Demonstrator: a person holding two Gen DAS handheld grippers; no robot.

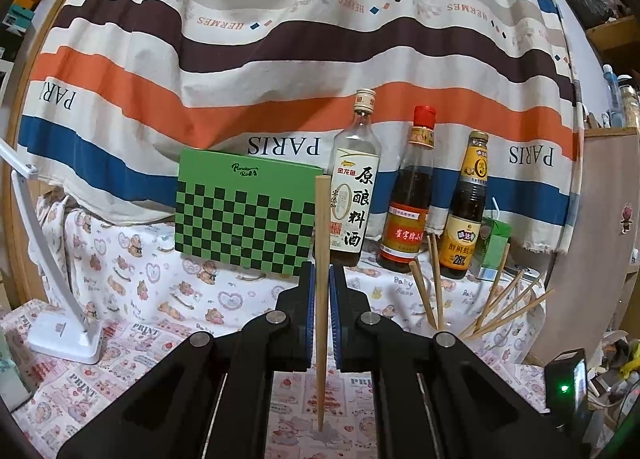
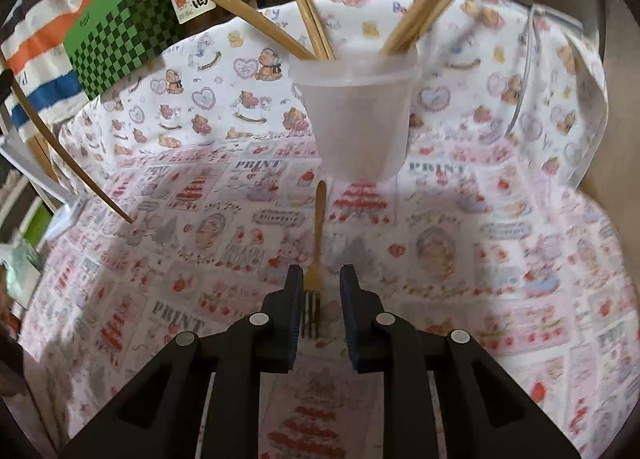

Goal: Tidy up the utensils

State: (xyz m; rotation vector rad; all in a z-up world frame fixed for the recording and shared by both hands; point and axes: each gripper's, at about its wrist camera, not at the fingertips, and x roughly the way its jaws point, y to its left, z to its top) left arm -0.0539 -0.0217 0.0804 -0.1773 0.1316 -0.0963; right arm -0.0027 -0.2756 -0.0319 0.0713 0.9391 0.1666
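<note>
My left gripper (image 1: 321,271) is shut on a wooden chopstick (image 1: 321,235) that stands nearly upright, its thin tip resting on the printed tablecloth (image 1: 120,359). The same chopstick (image 2: 68,155) slants in at the left of the right wrist view. A gold-handled fork (image 2: 319,227) lies flat on the cloth, tines toward the camera. My right gripper (image 2: 320,275) points down over it, jaws apart on either side of the fork's neck, with neither pad touching it. Just beyond the fork's handle stands a translucent plastic cup (image 2: 356,115) holding several chopsticks (image 2: 416,15).
Three sauce bottles (image 1: 408,195) and a green checkered box (image 1: 244,219) line the back under a striped cloth. A white lamp base (image 1: 64,335) sits at the left, a small green carton (image 1: 494,247) at the right. A clear glass bowl (image 2: 560,99) stands right of the cup.
</note>
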